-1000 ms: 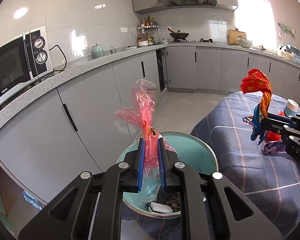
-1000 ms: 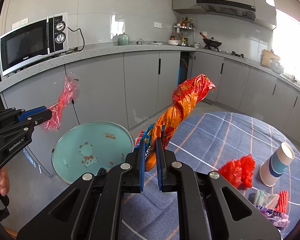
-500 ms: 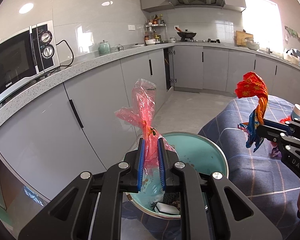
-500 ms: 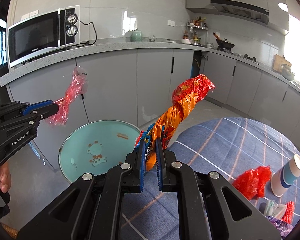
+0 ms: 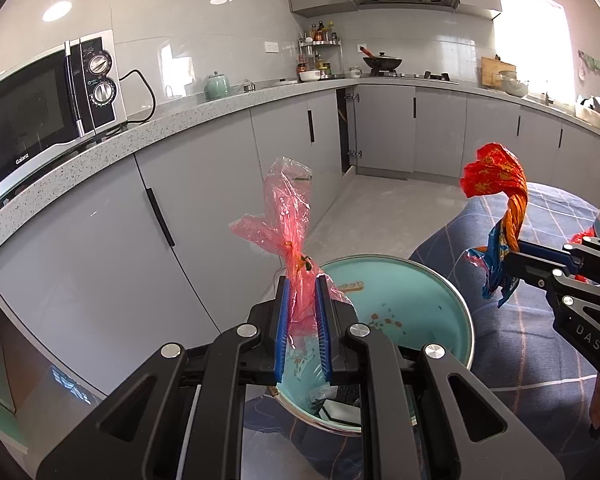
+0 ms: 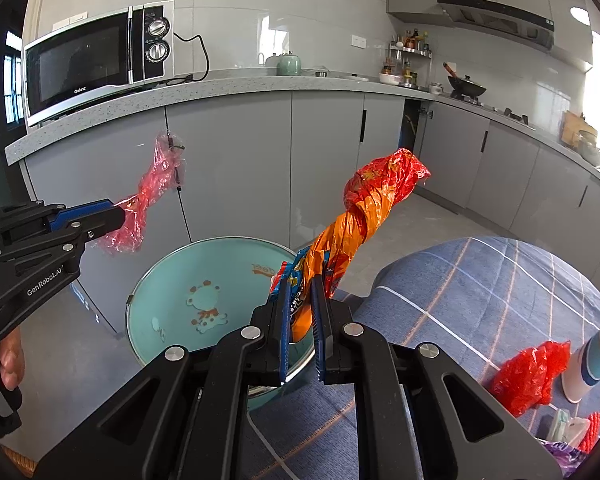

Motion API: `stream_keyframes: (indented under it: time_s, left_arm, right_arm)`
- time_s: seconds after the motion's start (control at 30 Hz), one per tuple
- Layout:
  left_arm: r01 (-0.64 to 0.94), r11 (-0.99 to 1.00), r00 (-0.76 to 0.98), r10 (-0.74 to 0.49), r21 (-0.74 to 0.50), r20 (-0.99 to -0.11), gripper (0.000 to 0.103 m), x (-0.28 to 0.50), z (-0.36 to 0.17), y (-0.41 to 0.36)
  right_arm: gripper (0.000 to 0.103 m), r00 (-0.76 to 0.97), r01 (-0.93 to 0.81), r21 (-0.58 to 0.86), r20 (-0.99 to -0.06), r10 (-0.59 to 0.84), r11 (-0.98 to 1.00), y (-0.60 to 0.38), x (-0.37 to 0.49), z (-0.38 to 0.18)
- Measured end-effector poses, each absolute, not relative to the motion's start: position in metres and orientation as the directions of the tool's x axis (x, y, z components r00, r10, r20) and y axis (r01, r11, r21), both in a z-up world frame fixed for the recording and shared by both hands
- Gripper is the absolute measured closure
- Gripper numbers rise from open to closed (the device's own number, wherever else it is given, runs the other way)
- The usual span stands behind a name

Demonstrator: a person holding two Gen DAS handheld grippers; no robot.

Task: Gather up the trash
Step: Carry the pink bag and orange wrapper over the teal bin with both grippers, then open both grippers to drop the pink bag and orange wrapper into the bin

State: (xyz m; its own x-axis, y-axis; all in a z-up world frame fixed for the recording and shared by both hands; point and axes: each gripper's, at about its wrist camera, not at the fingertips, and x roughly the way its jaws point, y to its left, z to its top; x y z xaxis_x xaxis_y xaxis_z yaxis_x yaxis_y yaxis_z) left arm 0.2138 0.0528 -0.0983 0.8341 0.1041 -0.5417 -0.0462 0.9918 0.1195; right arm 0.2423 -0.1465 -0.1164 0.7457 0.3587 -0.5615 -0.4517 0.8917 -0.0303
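Two wrappers held clenched: pink film [image 5: 290, 236] in left gripper [image 5: 303, 322], centre frame; twisted orange wrapper [image 6: 356, 232] in right gripper [image 6: 302, 330]. Both above teal bin [image 6: 220, 276], lower centre. Advised: centre over opening before releasing.

Wrist views, shared teal basin [image 5: 412, 300]

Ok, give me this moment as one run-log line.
left gripper: shut on pink plastic bag | right gripper: shut on twisted orange wrapper | both over teal bin
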Motion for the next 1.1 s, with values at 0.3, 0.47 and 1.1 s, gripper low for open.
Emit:
stream_keyframes:
  time_s: [0.3, 0.47, 1.1]
  left_arm:
    - [-0.068, 0.991, 0.831, 0.119, 0.113, -0.543, 0.089, 0.215, -0.098, 0.060]
    - [-0.075, 0.991, 0.828, 0.123, 0.109, -0.547, 0.089, 0.216, -0.099, 0.063]
    - [-0.056, 0.994, 0.824, 0.097, 0.090, -0.558, 0.061, 0.220, -0.103, 0.065]
  right_arm:
    - [0.092, 0.741, -0.468, -0.033, -0.558, 0.372, 0.883, -0.142, 0.242, -0.115]
    - [0.092, 0.738, -0.477, -0.034, -0.558, 0.379, 0.878, -0.139, 0.243, -0.116]
    - [0.081, 0.721, -0.514, -0.060, -0.571, 0.393, 0.856, -0.125, 0.244, -0.129]
